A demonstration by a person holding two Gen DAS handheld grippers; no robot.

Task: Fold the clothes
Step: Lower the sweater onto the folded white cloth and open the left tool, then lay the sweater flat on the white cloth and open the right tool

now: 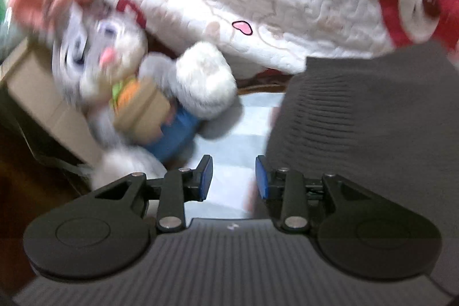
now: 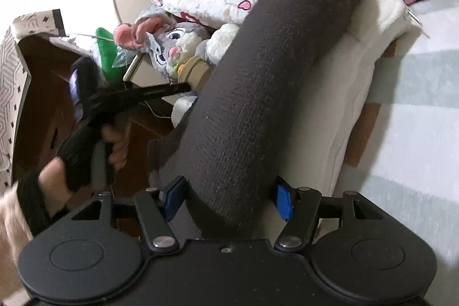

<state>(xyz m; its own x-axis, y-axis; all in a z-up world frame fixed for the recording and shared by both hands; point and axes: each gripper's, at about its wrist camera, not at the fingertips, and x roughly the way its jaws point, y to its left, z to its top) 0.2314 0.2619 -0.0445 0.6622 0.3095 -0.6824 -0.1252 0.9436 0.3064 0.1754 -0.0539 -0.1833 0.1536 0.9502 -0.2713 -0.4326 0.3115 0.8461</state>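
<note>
Garment: dark grey knit garment (image 2: 258, 93), ribbed, lying on a bed beside a folded white garment (image 2: 361, 82).
Right gripper (image 2: 228, 198): jaws spread wide; a long roll of the knit runs between the blue pads (image 2: 284, 201); no squeeze visible, contact with the pads unclear.
Left gripper (image 1: 233, 177): jaws apart, nothing between them; they hang over the pale striped bed sheet (image 1: 229, 134), just left of the knit's edge (image 1: 358, 116).
Left hand (image 2: 86, 151): seen from the right wrist view, in a black fingerless glove, gripping the left tool's handle.
Surroundings: plush rabbit (image 1: 149, 70), blurred, left of the knit; white quilt with red print (image 1: 287, 5) behind; cardboard box (image 1: 43, 105) at far left.
</note>
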